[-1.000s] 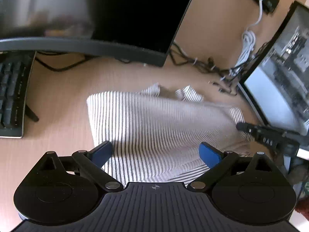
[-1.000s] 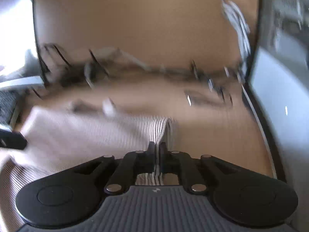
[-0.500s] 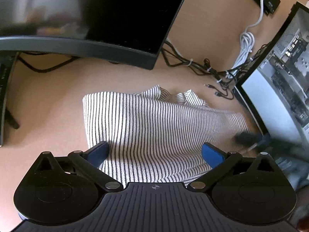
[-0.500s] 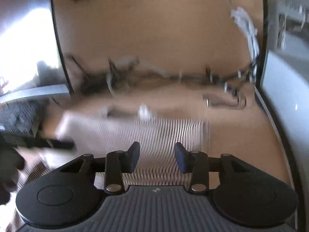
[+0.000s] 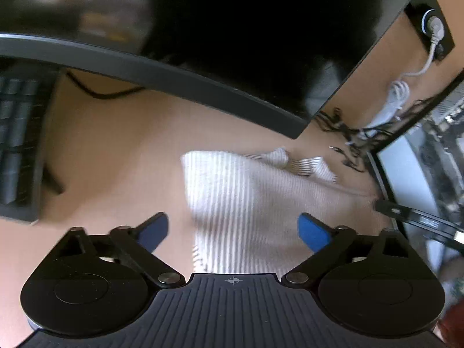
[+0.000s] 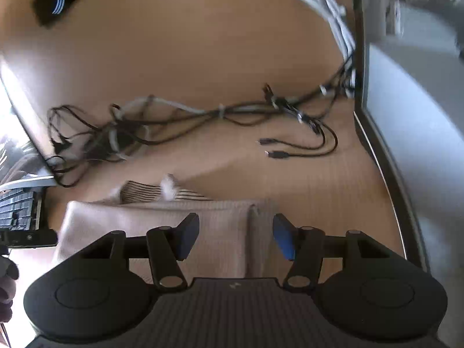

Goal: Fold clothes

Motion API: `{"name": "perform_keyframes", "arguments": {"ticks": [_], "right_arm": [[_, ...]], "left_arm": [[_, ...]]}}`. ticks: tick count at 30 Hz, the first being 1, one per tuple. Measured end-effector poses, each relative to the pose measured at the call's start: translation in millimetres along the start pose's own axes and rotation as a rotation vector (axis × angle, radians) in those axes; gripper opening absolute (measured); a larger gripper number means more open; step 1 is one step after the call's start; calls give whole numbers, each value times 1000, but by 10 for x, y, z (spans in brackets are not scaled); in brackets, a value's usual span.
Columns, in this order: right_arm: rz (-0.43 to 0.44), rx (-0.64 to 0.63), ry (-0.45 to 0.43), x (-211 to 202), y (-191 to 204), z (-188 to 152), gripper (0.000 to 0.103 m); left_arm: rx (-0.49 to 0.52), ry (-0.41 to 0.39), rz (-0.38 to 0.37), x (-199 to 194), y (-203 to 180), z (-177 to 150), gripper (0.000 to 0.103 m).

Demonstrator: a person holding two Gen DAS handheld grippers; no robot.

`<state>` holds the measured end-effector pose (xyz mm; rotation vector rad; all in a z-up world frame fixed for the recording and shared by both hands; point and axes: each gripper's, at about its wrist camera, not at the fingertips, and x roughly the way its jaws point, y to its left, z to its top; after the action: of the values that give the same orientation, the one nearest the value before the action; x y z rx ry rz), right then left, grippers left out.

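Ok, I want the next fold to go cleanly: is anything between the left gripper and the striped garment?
Nothing visible. The left gripper is open directly over the striped garment, with only bare desk beside it. The keyboard, monitor and cables lie off to the sides and behind.

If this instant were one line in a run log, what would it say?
task: fold clothes | left gripper: open, empty | right gripper: open, empty | striped garment: folded, flat on desk | cables: behind garment
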<state>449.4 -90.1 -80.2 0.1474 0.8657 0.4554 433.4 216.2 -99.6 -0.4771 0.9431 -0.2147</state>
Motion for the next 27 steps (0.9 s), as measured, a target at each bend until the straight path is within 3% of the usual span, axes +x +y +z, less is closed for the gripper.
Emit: {"name": "perform_keyframes", "arguments": {"ticks": [7, 9, 10, 11, 12, 13, 15, 18, 21, 25, 27], "right_arm": [[82, 109, 104, 411, -303, 212, 60], [110, 65, 115, 540, -191, 264, 60], [114, 28, 121, 587, -113, 280, 60], [115, -10, 126, 632, -34, 294, 55], [116, -48, 132, 677, 45, 307, 49], [109, -83, 137, 700, 108, 310, 35], [97, -138, 129, 686, 204, 294, 29], [87, -207, 79, 528, 316, 282, 27], [115, -242, 6, 169, 385, 303, 26], [84, -370, -63, -399, 617, 120, 26], [66, -453, -78, -672, 733, -62, 26]], "left_arm": [[59, 3, -4, 179, -82, 133, 85], [76, -9, 13, 223, -147, 170, 82], [83, -16, 26, 241, -168, 184, 78], [92, -21, 45, 250, -187, 194, 67], [96, -23, 58, 251, -199, 198, 57], [99, -24, 71, 252, -210, 202, 54], [105, -27, 96, 253, -233, 209, 40], [147, -56, 100, 113, -333, 184, 29], [188, -92, 96, -88, -445, 154, 27], [234, -140, 46, -598, -618, -42, 24], [244, -139, 26, -840, -639, -198, 14]]}}
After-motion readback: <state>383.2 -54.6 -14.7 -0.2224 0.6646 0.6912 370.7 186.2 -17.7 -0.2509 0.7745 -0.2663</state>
